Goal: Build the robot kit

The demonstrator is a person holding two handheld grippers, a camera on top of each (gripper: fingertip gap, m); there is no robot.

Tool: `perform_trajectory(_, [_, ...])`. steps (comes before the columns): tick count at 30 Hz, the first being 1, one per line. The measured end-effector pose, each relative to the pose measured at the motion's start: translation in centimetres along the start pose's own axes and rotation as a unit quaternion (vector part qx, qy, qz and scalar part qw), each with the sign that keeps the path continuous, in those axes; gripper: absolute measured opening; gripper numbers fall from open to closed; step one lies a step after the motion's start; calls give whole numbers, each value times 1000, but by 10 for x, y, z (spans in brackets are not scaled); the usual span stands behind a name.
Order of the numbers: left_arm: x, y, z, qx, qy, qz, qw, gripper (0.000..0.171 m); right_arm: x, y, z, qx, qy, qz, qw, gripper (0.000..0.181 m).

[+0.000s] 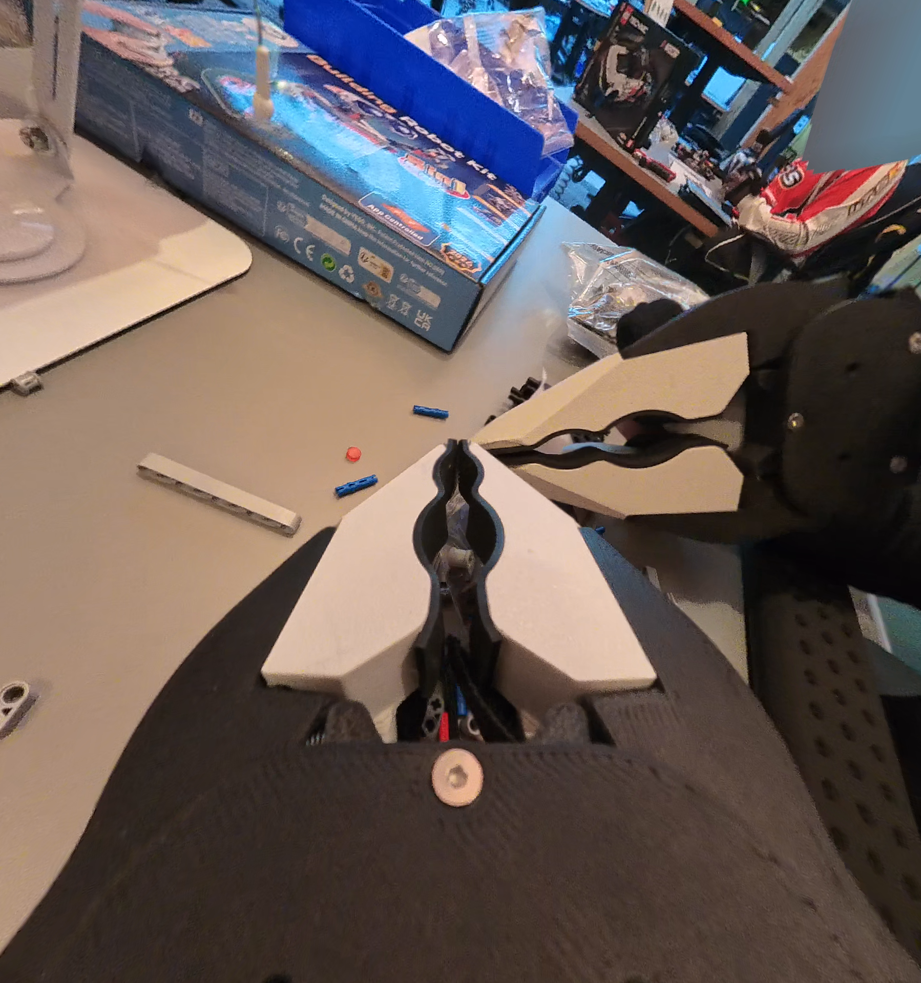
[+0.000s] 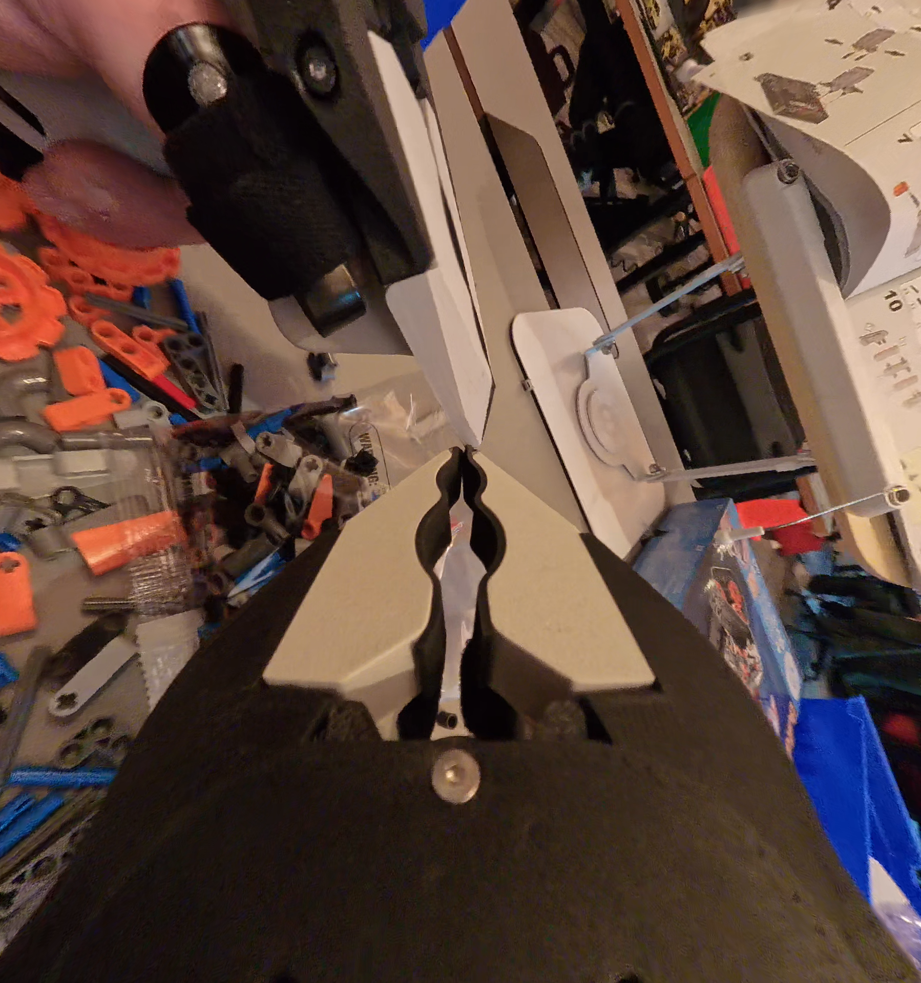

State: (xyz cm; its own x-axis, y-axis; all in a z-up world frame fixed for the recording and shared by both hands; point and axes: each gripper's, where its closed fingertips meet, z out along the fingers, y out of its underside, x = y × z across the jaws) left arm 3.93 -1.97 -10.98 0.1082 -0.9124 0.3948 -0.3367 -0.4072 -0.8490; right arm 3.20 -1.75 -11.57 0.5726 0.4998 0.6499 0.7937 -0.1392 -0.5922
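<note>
Your two grippers are meeting tip to tip above the surface [image 1: 235, 372].

Your left gripper [image 1: 457, 444] and right gripper [image 2: 462, 451] are both pinching a clear bag [image 2: 461, 585] of parts. Ahead-left of the left gripper, a grey beam [image 1: 219, 492] is lying crosswise.

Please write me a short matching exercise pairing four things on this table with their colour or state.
Column A
1. left gripper
2. long flat beam lying alone on the table
3. small round stud
4. large toothed wheel in the parts pile

Column B
a. orange
b. red
c. pale grey
d. shut, tips together

Right pairs: 1-d, 2-c, 3-b, 4-a
</note>
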Motion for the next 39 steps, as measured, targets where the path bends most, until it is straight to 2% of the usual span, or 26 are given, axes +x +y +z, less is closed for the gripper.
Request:
perform_trajectory(8, [-22, 16, 13, -40, -60, 12, 997, 0, -8, 17, 20, -61, 31, -48, 997, 0])
perform_trajectory(10, [-47, 17, 14, -54, -131, 37, 989, 0, -28, -9, 15, -8, 3, -55, 998, 0])
perform_trajectory(12, [-46, 17, 19, -51, -93, -10, 994, 0, -38, -13, 21, -14, 16, -101, 995, 0])
perform_trajectory(14, [-39, 21, 19, -72, -96, 27, 992, 0, -27, -2, 20, -17, -7, -54, 998, 0])
perform_trajectory(20, [-36, 20, 14, -71, -84, 34, 993, 0, -17, -7, -7, 44, -70, 28, 996, 0])
perform_trajectory(24, [-36, 21, 12, -69, -80, 27, 994, 0, -16, -6, -17, 64, -95, 50, 992, 0])
perform_trajectory(37, [-49, 19, 4, -55, -89, 22, 994, 0, -18, -10, -29, 72, -116, 45, 990, 0])
perform_trajectory(39, [-46, 14, 1, -43, -70, 6, 997, 0, -19, -11, -34, 78, -122, 51, 988, 0])
